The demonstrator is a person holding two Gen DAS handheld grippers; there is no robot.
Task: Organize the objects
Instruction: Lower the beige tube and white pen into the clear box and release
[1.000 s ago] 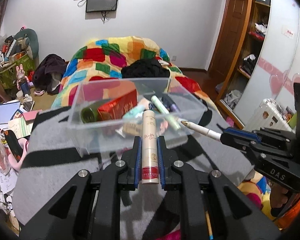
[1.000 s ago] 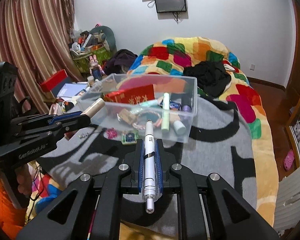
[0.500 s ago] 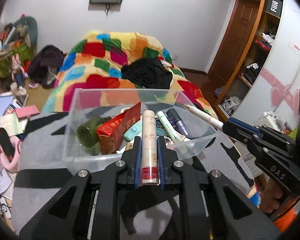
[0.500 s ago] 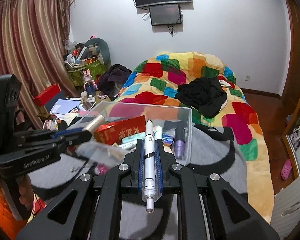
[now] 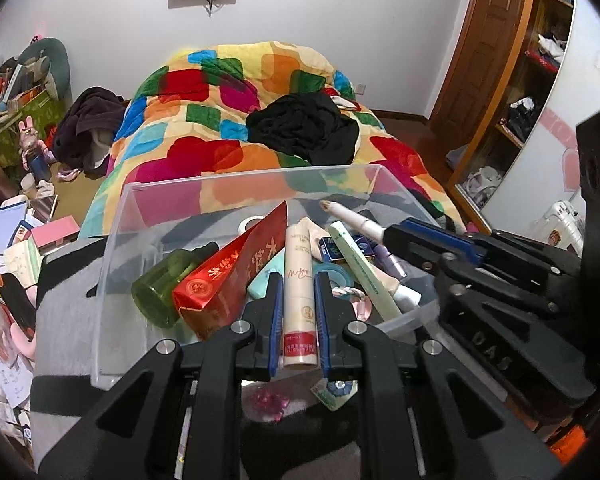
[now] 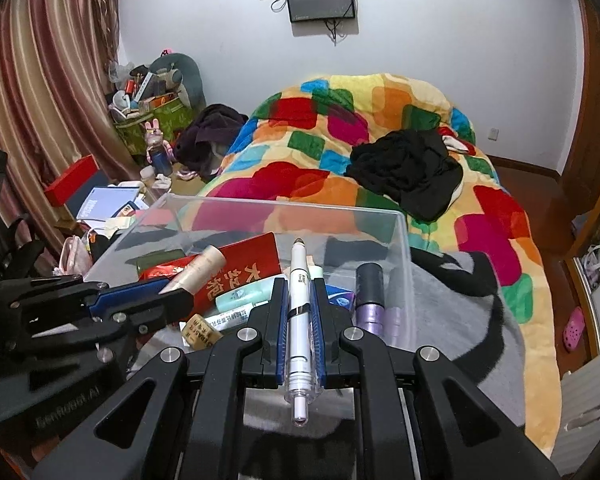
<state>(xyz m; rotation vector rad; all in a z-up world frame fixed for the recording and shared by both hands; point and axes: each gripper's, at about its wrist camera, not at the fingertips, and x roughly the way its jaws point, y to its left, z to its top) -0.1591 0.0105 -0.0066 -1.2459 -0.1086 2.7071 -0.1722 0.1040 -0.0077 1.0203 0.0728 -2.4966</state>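
Note:
A clear plastic bin (image 5: 112,240) (image 6: 404,232) stands on a grey and black blanket and holds a red box (image 5: 236,272) (image 6: 252,268), a green bottle (image 5: 160,288), a purple bottle (image 6: 369,292) and several tubes. My left gripper (image 5: 298,280) is shut on a cream tube with a red band (image 5: 298,300), held over the bin's near edge; it also shows in the right wrist view (image 6: 198,268). My right gripper (image 6: 298,284) is shut on a white pen (image 6: 299,312), its tip over the bin; the pen shows in the left wrist view (image 5: 352,220).
A pink trinket (image 5: 270,402) and a small card (image 5: 332,390) lie on the blanket in front of the bin. A bed with a colourful quilt (image 6: 380,152) and black clothes (image 6: 408,168) lies behind. Clutter fills the floor at left (image 6: 112,200). A wardrobe (image 5: 520,80) stands at right.
Both grippers have moved forward and over the bin, with the tube and the pen still held. The bin now looks closer and lower in both views.

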